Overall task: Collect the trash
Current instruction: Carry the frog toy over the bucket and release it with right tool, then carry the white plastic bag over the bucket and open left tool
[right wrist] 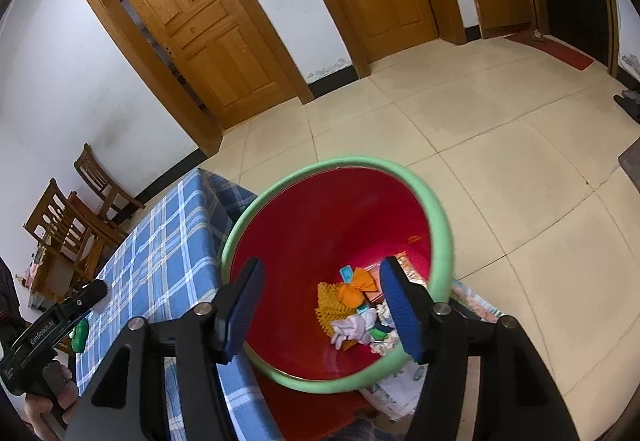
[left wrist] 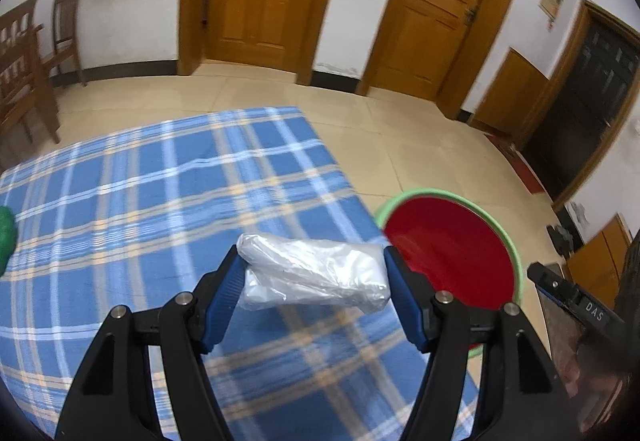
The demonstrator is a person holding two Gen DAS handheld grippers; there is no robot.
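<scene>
Tiled room, two wooden doors; plaid-covered surface (left wrist: 120, 201). Left tool (left wrist: 314, 273) pinching crumpled clear plastic bag (left wrist: 316, 273) above surface near its edge. Red bin (left wrist: 452, 253) at 3 o'clock, beside surface. Right tool (right wrist: 320, 305) spread wide, empty, over bin, trash inside. Risks: slippery film slipping free mid-carry; early release landing short of green rim (right wrist: 440, 225); light bag drifting.
</scene>
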